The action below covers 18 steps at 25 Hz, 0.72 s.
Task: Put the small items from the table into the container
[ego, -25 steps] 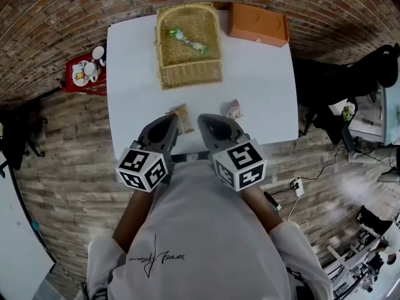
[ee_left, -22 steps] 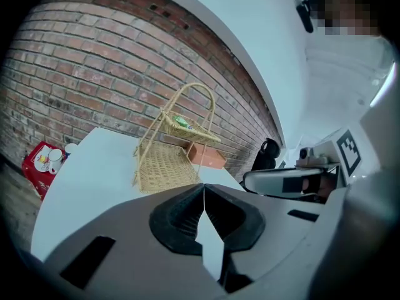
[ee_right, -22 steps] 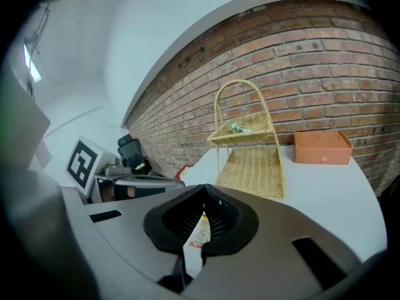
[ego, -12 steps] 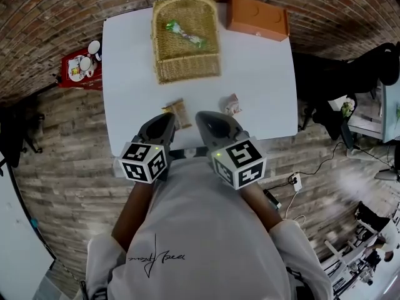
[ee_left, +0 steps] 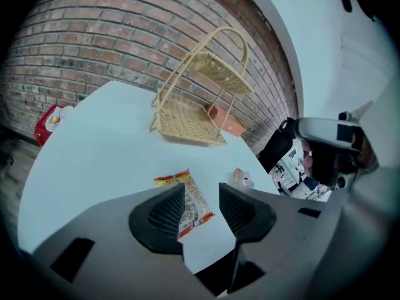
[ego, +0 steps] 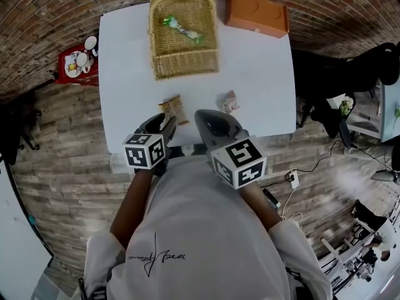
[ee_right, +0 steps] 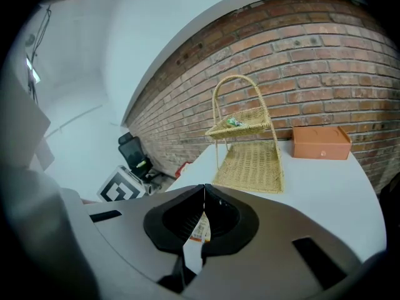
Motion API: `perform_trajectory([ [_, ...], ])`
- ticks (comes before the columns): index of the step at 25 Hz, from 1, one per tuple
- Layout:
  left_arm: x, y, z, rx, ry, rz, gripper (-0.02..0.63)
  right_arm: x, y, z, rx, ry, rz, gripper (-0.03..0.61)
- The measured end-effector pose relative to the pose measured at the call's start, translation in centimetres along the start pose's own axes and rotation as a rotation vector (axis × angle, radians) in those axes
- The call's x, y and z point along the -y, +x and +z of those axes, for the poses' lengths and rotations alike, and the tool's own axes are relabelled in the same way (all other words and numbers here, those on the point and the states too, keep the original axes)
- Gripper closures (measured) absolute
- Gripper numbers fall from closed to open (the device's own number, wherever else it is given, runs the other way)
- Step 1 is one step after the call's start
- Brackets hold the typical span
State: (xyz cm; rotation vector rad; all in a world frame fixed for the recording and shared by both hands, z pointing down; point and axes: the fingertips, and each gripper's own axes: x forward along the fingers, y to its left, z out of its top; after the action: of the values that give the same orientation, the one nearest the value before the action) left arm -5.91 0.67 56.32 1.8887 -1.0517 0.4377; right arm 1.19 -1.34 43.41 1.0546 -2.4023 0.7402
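Note:
An orange and yellow snack packet (ego: 174, 109) lies flat on the white table (ego: 125, 74), near its front edge. A smaller white and red packet (ego: 230, 102) lies to its right. At the far side stands a two-tier wicker basket (ego: 183, 36) with a green and white wrapped item (ego: 182, 30) in it. My left gripper (ego: 165, 124) hangs low just short of the snack packet (ee_left: 187, 202); its jaws are opening and nothing is gripped between them. My right gripper (ego: 202, 117) is shut and empty, beside the left one.
An orange box (ego: 256, 14) sits at the table's far right corner, next to the basket (ee_right: 250, 161). A red tray with cups (ego: 78, 64) stands on the floor to the left. A black office chair (ego: 369, 74) is at the right.
My left gripper has sunk toward the table near the snack packet and its jaws have parted. The right gripper has stayed put and shut.

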Motion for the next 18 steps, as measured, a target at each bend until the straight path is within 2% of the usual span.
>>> perform_trajectory([
  [6, -1.9, 0.9, -1.8, -0.047, -0.093, 0.044, 0.438, 0.1, -0.2, -0.2, -0.002, 0.003, -0.001, 0.557],
  [11, -2.7, 2.2, -3.1, -0.096, -0.180, 0.023, 0.416, 0.1, -0.4, -0.3, -0.001, 0.005, -0.004, 0.557],
  [18, -3.3, 2.9, -3.4, -0.122, -0.212, 0.021, 0.405, 0.1, -0.5, -0.5, -0.002, 0.008, -0.007, 0.557],
])
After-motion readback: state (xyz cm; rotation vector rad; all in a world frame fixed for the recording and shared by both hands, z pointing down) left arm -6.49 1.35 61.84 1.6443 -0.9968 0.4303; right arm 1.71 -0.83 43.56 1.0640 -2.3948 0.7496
